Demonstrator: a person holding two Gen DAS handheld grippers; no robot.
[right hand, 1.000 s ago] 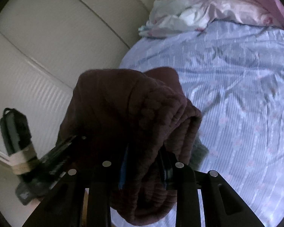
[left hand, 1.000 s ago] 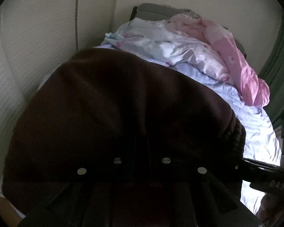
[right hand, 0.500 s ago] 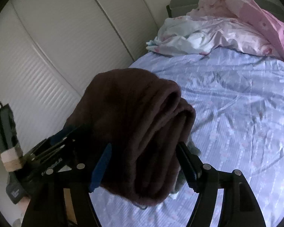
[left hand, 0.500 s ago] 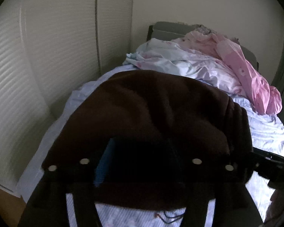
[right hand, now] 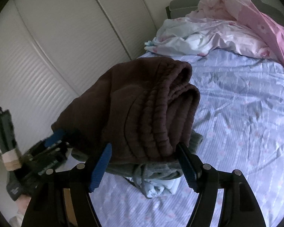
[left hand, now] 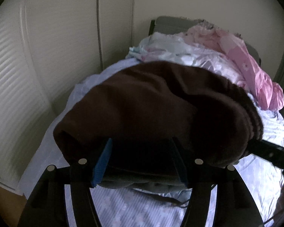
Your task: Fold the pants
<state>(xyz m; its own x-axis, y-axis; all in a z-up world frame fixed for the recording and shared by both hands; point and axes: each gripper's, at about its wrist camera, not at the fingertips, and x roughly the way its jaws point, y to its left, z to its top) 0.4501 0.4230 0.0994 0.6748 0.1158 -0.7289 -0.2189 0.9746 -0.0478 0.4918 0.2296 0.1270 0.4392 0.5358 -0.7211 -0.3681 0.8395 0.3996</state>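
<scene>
1. On the bed (right hand: 246,113), near its foot, the folded brown pants (right hand: 142,109) sit atop a small stack of grey and pale blue garments (right hand: 161,181).
2. Right tongs (right hand: 147,162): wide, pads either side of the pants' ribbed waistband end; grip not evident.
3. Left tongs (left hand: 142,158): likewise wide, straddling the pants' other end.
4. Pants' long axis runs across both tongs; each hand equally near.
5. Beyond the pants: crumpled pink and pale bedding (right hand: 227,30) by the headboard. Nothing obstructs.

Rumpled pink and pale bedding (right hand: 227,30) lies heaped on the lavender sheet (right hand: 246,113).
</scene>
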